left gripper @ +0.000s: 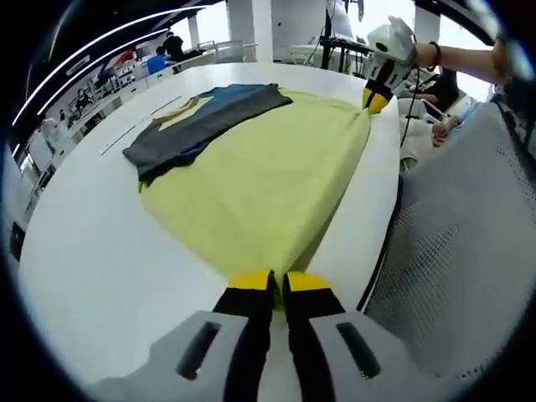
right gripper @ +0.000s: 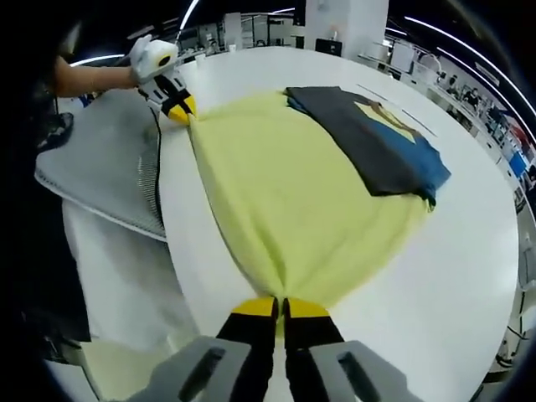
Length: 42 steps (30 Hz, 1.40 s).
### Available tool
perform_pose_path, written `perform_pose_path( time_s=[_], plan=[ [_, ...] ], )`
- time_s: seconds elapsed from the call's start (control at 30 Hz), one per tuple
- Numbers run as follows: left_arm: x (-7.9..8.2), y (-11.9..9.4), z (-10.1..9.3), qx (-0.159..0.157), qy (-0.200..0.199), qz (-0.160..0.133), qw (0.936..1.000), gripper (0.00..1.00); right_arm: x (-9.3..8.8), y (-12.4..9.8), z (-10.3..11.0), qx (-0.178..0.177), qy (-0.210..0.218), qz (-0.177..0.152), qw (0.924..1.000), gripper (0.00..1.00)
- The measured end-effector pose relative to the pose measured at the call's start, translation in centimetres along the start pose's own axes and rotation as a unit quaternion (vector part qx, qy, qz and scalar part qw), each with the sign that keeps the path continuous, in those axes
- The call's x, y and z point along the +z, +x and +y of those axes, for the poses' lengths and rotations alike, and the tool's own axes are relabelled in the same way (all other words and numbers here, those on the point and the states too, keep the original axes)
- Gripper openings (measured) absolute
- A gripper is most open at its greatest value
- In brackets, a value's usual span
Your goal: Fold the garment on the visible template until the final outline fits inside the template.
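A pale yellow garment point(left gripper: 268, 180) lies stretched across the white table point(left gripper: 92, 268), pulled taut between both grippers. My left gripper point(left gripper: 279, 285) is shut on its near corner; in the right gripper view it appears at the far left point(right gripper: 180, 109). At the opposite corner my right gripper point(right gripper: 280, 308) is shut on the yellow garment point(right gripper: 293, 209), and it shows far off in the left gripper view point(left gripper: 374, 100), held by a hand. A dark grey and blue folded cloth point(left gripper: 201, 126) with a yellow patch rests on the garment's far side, also as the dark cloth point(right gripper: 377, 142).
A grey mesh chair back point(left gripper: 469, 251) stands close to the table's edge, seen again as the chair point(right gripper: 109, 167). Thin marker lines point(left gripper: 126, 134) run on the table beyond the dark cloth. Desks and people sit in the background.
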<state>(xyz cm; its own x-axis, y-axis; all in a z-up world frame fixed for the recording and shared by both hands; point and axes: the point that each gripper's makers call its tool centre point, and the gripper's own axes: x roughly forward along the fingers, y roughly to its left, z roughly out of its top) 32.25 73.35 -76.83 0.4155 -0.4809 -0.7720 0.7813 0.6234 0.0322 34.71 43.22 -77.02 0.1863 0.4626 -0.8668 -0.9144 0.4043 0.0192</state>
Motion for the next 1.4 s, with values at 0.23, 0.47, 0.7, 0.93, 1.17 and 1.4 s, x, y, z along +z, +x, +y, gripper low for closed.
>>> perform_pose_path(
  time_s=[0.23,0.47,0.7,0.93,1.17,1.4],
  plan=[
    [-0.8,-1.1,-1.6,-0.016,0.002,0.012,0.9998,0.02,-0.5,-0.6,1.9,0.018,-0.006,0.008,0.9998,0.0],
    [-1.6,-2.0,-3.1,-0.025,-0.003,0.022,0.9994,0.02,-1.0,-1.1,3.6,0.035,-0.01,0.014,0.9993,0.0],
    [-2.1,-2.8,-4.6,-0.036,-0.014,0.028,0.9988,0.02,-1.5,-1.8,4.7,0.042,0.009,0.009,0.999,0.0],
    [-2.0,-4.3,-5.4,-0.049,-0.016,0.034,0.9981,0.02,-1.2,-3.1,6.0,0.053,0.019,0.003,0.9984,0.0],
    [-0.6,-5.4,-4.8,-0.047,-0.009,0.027,0.9985,0.02,0.0,-4.2,5.1,0.03,0.012,-0.004,0.9995,0.0],
    [1.7,-6.4,-2.9,-0.022,-0.023,0.018,0.9993,0.02,2.0,-5.5,3.2,-0.006,0.013,-0.026,0.9996,0.0]
  ],
)
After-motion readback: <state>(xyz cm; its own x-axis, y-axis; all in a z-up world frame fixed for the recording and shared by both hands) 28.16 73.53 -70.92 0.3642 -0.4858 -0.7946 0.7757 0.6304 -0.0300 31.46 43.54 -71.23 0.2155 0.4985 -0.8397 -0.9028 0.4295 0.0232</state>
